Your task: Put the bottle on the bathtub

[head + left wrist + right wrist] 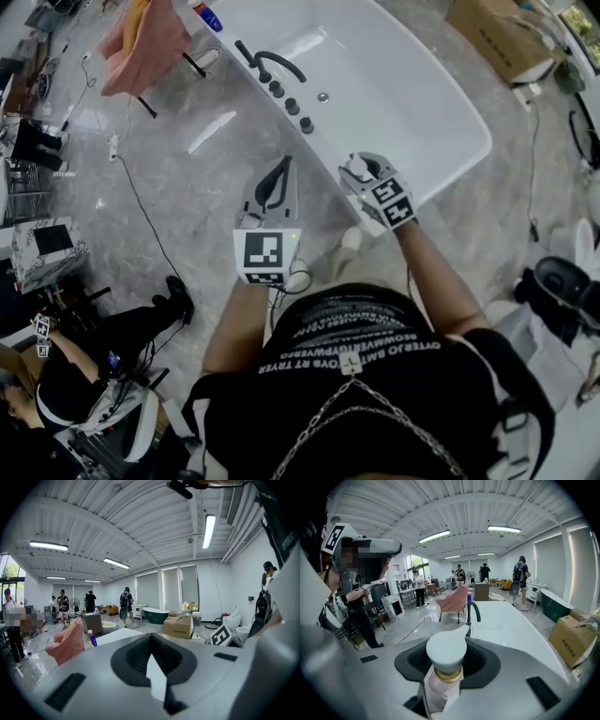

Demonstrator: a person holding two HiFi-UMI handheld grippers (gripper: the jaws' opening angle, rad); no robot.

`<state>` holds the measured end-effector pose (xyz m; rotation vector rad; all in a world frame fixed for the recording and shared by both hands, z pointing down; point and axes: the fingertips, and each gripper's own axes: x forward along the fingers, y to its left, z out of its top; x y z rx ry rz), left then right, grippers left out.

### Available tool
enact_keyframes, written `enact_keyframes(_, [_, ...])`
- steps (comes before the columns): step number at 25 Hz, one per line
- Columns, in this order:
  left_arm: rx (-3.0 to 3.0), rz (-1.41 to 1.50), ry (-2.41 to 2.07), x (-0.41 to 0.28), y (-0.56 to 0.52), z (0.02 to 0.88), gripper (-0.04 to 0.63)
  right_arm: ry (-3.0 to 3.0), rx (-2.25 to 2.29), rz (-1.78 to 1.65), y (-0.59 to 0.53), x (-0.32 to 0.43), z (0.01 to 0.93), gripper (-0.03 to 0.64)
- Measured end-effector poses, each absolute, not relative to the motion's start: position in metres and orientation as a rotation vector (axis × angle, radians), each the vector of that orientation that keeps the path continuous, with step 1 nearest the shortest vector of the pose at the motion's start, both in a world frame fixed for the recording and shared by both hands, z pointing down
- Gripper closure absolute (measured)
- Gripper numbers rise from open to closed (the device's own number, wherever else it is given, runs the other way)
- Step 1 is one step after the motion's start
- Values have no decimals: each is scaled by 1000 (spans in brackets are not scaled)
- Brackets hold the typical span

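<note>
White-capped and pinkish in the body, with a gold ring at the neck, the bottle (446, 660) stands upright between the fingers of the right gripper (366, 171), which close on it just under the cap. The person's bare right forearm reaches forward and to the right, tipping that gripper downward over the rim at the near end of the white bathtub (461, 157); whether the bottle touches the rim cannot be told. The left forearm is held closer in, its left gripper (280, 163) over the grey marble floor (187, 187) just beside the tub and pointing nearly level toward it, fingers drawn together with nothing between them. Two grippers are in use, each with one marker cube. The near tub carries one curved black faucet (278, 62) on its long edge with four black knobs (292, 106) in a row beside it, and a second bottle, blue with a red cap (209, 17), stands at its far end. One pink cloth (141, 42) hangs over a black-legged stand next to that end. One cardboard box (497, 36) sits on the floor beyond the tub, and one second tub, dark green (157, 615), stands far back in the hall, where several people are on their feet under strip lights.
</note>
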<state>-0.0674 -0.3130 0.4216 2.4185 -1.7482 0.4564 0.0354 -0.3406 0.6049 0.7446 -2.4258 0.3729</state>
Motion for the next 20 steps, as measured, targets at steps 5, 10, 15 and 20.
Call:
enact_keyframes(5, [2404,451,-1774,-71,-316,422,598,-2398,742,400,-346,34,626,474])
enact_keyframes(10, [2379,470,-1789,-73,-321,434,598,-2365,723,431,-354,33,656,474])
enact_keyframes(15, [2373,478,-1791,-74,-324,436,598,-2329,706,449,-357,30,680,474])
enact_keyframes(20, [2358,488,-1793,-76,-326,436,598,-2290,702,463,-362,31,696,474])
